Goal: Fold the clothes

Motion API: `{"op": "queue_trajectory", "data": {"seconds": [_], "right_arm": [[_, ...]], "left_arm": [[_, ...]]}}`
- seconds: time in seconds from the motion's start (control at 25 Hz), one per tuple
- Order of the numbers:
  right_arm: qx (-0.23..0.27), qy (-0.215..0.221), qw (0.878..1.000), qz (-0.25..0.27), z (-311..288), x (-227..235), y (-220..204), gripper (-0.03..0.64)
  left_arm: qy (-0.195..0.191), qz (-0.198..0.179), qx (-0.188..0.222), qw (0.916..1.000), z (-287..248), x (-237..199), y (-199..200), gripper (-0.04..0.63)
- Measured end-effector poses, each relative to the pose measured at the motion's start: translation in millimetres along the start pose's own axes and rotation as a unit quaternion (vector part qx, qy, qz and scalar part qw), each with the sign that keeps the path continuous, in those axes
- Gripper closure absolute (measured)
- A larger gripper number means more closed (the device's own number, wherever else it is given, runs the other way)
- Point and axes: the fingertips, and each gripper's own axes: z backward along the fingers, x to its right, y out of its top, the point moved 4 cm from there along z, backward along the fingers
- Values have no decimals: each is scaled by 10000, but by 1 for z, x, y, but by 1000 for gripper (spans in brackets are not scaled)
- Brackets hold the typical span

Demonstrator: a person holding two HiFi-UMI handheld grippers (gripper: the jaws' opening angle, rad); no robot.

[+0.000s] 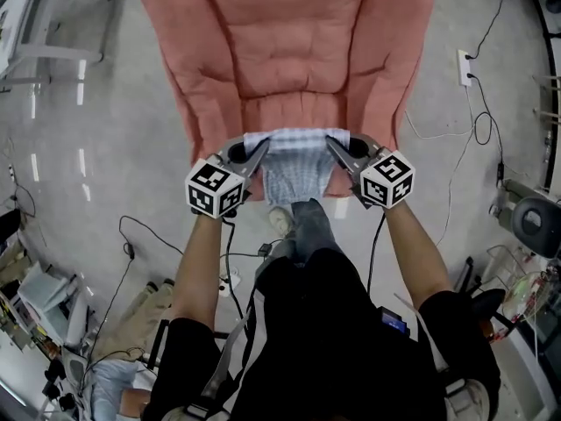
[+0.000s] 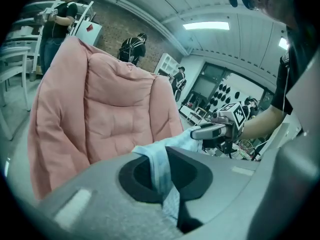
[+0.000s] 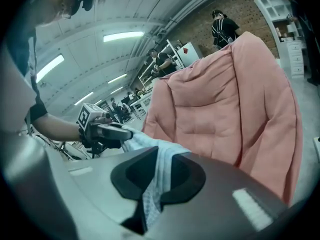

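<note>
At mid-frame the checked cloth (image 1: 296, 167) was gripped at its top edge by the left tool (image 1: 257, 153) and right tool (image 1: 336, 151) before the pink chair (image 1: 289, 51), folding judged barely begun.

The armchair (image 1: 289, 51) wears a pink cloth cover, quilted and soft-looking, matt, with puckered seams. The garment (image 1: 296, 165) is thin woven cloth in a pale blue-and-white check, limp and creased. The left gripper (image 1: 259, 150) and right gripper (image 1: 334, 147) have smooth grey plastic jaws with a dull sheen and a matt black lining; their marker cubes (image 1: 215, 189) carry flat black-and-white print. The floor (image 1: 79, 139) is smooth and glossy — light strips mirror in it.
</note>
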Motion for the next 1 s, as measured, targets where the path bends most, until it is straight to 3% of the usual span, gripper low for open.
{"op": "queue_trajectory", "data": {"seconds": [0.32,0.52,0.8,1.0], "right_arm": [[-54,-187,9998,7,-41,60,-7,597],[11,-344,9991,-237,-60,91,-29,595],[110,-369,9983,-440,-83,93,-67,595],[102,-285,9984,-480,-75,74,-99,595]], "left_arm": [[116,-344,-210,9991,-56,-48,-3,574],[168,-341,-190,9991,-90,-72,-23,574],[241,-86,-46,9997,-99,-98,-60,572],[178,92,38,9998,-85,-80,-94,572]]}}
